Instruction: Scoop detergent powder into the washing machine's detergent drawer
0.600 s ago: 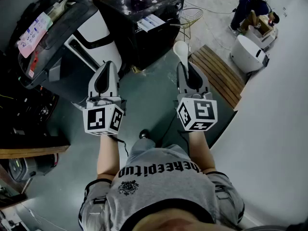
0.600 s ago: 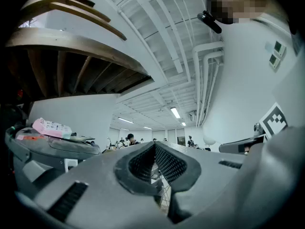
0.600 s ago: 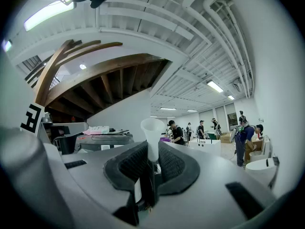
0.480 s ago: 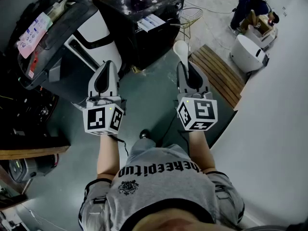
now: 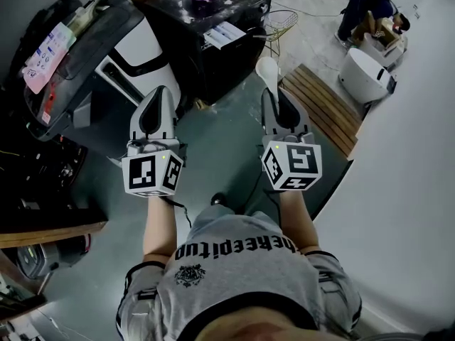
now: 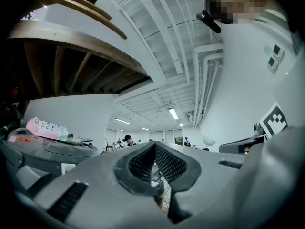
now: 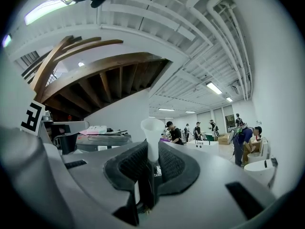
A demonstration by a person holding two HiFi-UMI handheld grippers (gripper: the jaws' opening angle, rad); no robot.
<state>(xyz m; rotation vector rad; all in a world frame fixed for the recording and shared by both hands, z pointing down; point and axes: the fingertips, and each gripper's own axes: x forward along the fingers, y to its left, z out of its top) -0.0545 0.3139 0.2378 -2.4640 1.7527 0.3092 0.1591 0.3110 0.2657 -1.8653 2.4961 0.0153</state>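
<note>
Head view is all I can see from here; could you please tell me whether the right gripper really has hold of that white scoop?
Observer: Yes. The right gripper view shows the right gripper with its jaws shut on the handle of the white scoop, and the bowl stands up just past the jaw tips.
Operator: Thank you. Does the left gripper hold anything?
Observer: No. In the left gripper view, the left gripper has its jaws closed together at the tips, with nothing between them.
</note>
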